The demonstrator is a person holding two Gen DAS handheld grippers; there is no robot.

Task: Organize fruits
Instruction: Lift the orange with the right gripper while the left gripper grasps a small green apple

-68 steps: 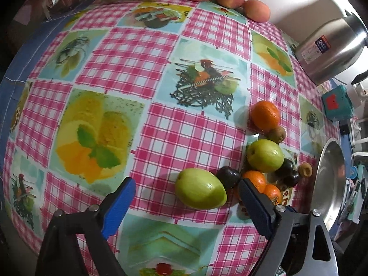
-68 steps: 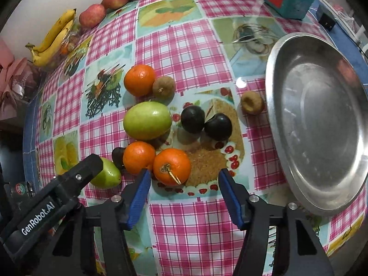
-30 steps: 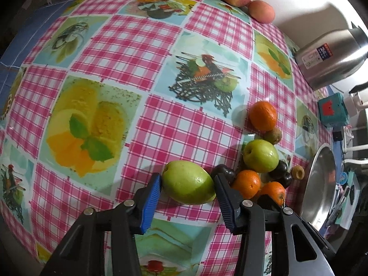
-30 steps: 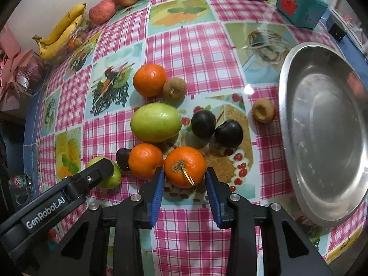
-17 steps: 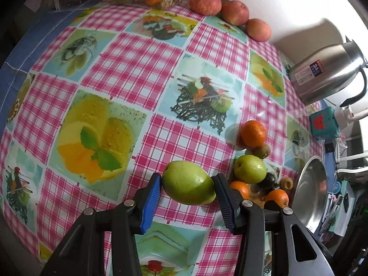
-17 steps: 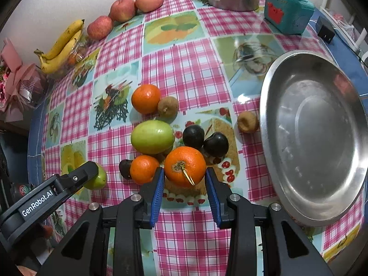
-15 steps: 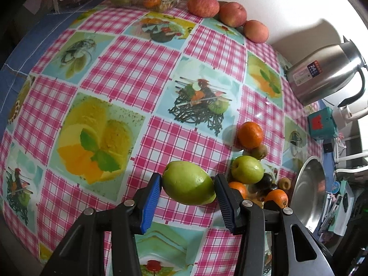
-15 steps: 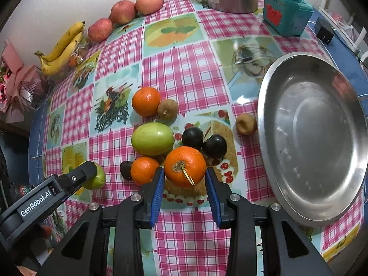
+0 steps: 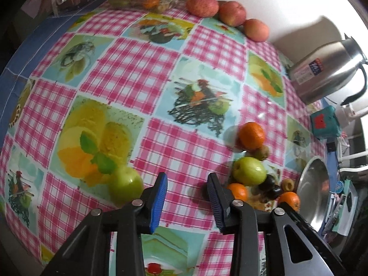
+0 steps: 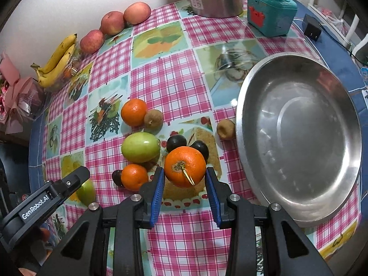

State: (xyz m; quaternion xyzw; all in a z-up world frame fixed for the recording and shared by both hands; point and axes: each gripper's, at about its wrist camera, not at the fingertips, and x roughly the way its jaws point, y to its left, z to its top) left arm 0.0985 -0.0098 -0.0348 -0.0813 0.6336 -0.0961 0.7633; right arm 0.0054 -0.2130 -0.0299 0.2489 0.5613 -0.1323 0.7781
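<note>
Pinching an orange (image 10: 185, 166) in my right claw (image 10: 185, 185) beside the empty steel basin (image 10: 299, 218). My left claw (image 9: 186, 195) gapes, holding nothing. Every other fruit lies outside the basin, so sorting has barely begun.

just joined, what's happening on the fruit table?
A person with two handheld tools is sorting fruit. The right tool is shut on an orange, held up near the empty metal bowl. The left tool is open and holds nothing; a green apple lies on the tablecloth just to its left. More oranges, plums and another green fruit are clustered beside the bowl.
</note>
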